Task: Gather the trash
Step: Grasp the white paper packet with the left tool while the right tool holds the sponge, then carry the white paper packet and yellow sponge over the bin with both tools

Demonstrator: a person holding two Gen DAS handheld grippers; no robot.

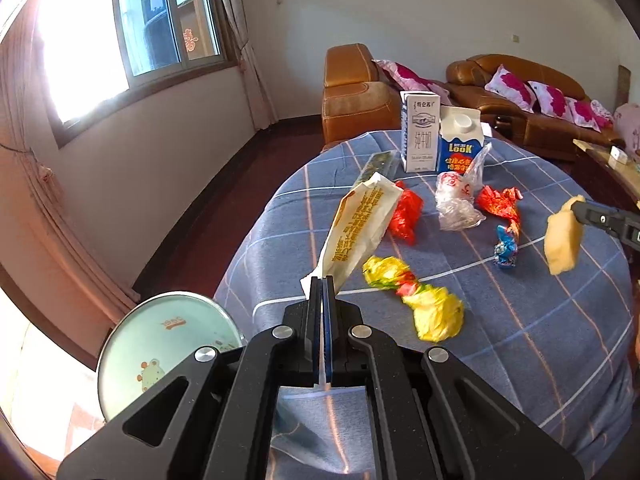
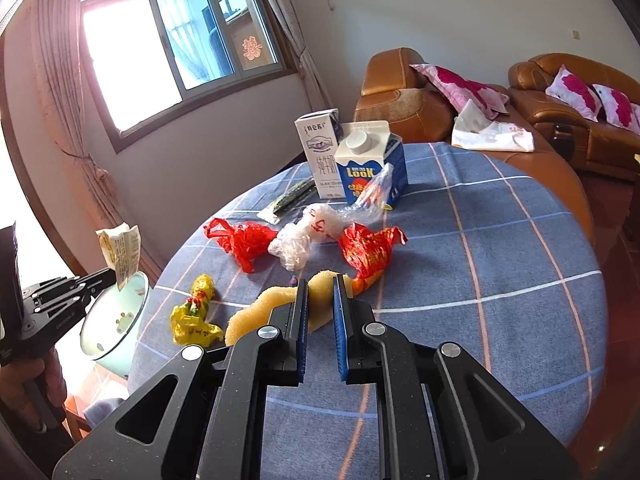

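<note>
Now we hold our left gripper [image 1: 322,280] clamped tight on a white paper bag [image 1: 360,228], lifted above the round table's blue checked cloth [image 1: 540,320]. Our right gripper [image 2: 320,284] squeezes a yellow sponge [image 2: 256,312]. Wrappers and two milk cartons [image 1: 440,140] litter the cloth; a mint bin [image 1: 168,344] waits beside it, brown sofas [image 1: 520,92] behind, a window [image 1: 160,20] bright.

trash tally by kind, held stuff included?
Cartons: 2
Plastic bags: 2 (red, clear)
Crumpled foil wrappers: 3 (yellow, red-gold, blue)
Flat green packet: 1
Paper sleeve, left claw: 1
Yellow sponge, right claw: 1
Total: 10
</note>
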